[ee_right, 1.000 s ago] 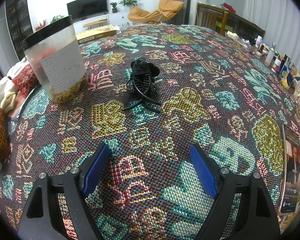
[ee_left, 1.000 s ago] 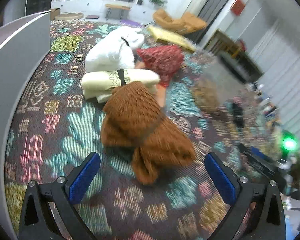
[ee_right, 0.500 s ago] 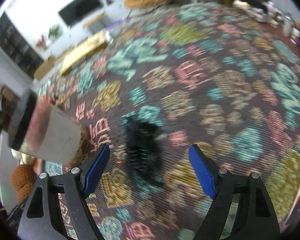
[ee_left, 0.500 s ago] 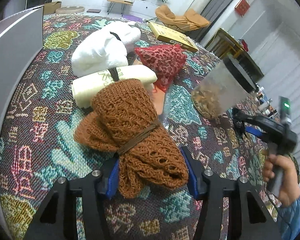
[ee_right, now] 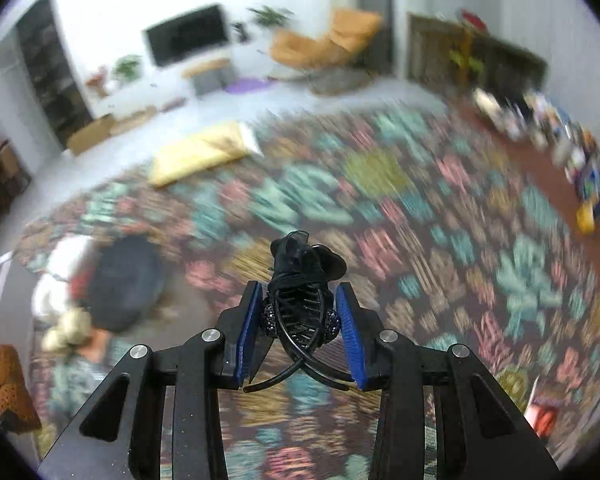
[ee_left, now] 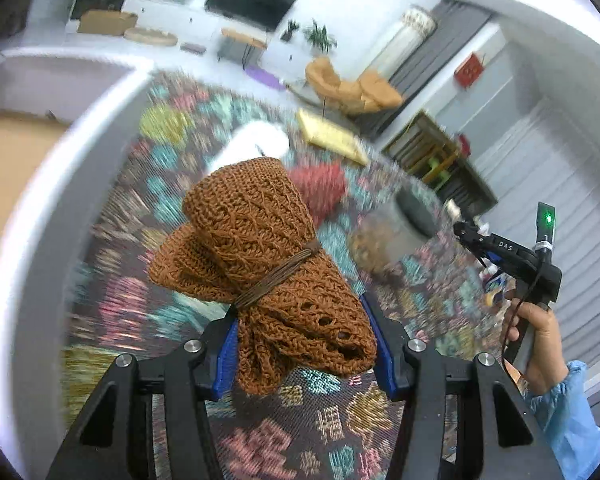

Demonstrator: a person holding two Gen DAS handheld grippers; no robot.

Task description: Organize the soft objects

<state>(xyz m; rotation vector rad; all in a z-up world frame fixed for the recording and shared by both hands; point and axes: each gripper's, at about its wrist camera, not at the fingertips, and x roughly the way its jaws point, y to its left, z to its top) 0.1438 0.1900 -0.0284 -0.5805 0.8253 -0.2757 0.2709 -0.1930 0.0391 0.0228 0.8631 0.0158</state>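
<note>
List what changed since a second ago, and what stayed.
The left tool closed on the brown knit bundle and lifted it off the patterned cloth. The right tool moved in on the black hair clip, is closing around it, and raised it. The white bundle and red bundle stayed put.

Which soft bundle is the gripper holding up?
The brown knitted bundle, tied with a cord, in the left gripper. The white and red ones lie behind.
</note>
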